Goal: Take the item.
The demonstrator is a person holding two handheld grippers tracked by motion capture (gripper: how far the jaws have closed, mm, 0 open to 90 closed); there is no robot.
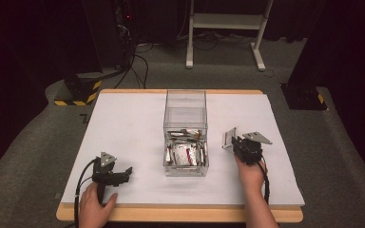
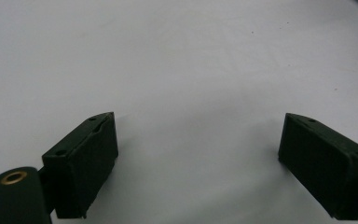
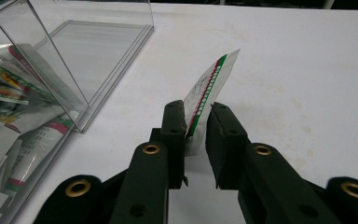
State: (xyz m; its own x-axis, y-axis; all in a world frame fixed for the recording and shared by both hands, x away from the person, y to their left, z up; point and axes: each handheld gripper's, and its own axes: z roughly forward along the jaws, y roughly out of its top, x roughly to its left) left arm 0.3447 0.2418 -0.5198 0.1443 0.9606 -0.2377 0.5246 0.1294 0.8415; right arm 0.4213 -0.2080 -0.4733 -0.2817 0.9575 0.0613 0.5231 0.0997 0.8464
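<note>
A small white sachet [image 3: 209, 88] with a red and green edge stands between the jaws of my right gripper [image 3: 197, 108]. It leans on the left jaw, and a gap shows between it and the right jaw, so the jaws are open. In the high view the sachet [image 1: 229, 138] and right gripper [image 1: 240, 142] sit just right of a clear plastic box [image 1: 185, 102]. The box holds several similar sachets [image 1: 185, 154]. My left gripper [image 1: 126, 172] rests at the table's front left, open and wide, with bare white tabletop between its jaws [image 2: 199, 117].
The clear box [image 3: 98, 51] stands at the middle of the white table [image 1: 123, 128], close to the left of my right gripper. A metal frame [image 1: 225, 21] and dark equipment stand on the floor beyond the table's far edge.
</note>
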